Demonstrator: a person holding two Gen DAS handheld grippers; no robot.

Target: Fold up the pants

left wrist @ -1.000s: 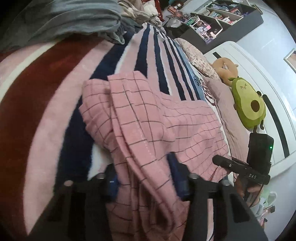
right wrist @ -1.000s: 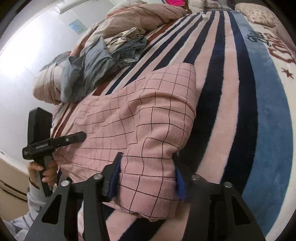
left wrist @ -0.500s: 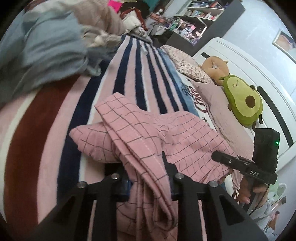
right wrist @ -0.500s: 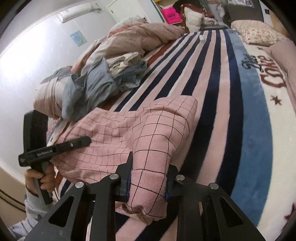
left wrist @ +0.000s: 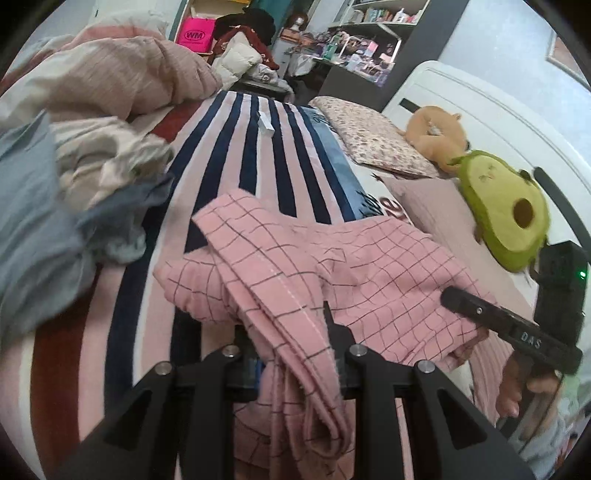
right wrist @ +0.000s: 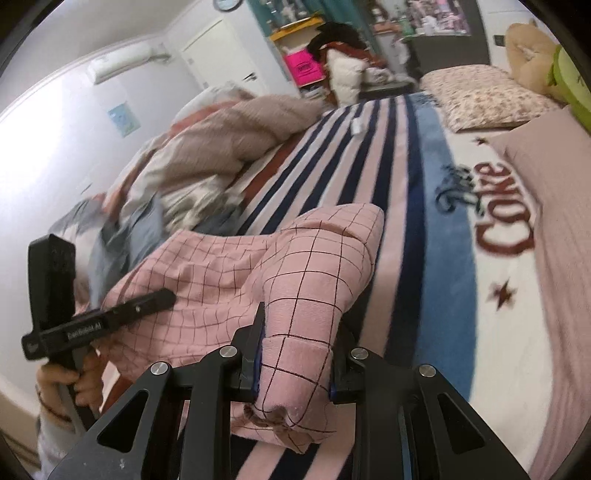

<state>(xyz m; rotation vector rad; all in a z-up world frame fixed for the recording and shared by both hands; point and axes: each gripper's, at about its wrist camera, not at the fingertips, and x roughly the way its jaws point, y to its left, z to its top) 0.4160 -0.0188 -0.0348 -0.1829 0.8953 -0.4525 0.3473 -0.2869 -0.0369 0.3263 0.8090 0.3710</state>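
The pink checked pants lie bunched on the striped blanket. My left gripper is shut on a gathered fold of the pants and holds it raised. My right gripper is shut on another thick fold of the pants, also lifted off the blanket. Each gripper shows in the other's view: the right one at the right, the left one at the left.
A heap of grey and beige clothes and a duvet lies on the left of the bed. Pillows, an avocado plush and a white headboard are on the right. Shelves stand beyond the bed.
Both grippers closed on folds of the pants and rose, lifting the cloth. The views tilted up toward the far end of the room.
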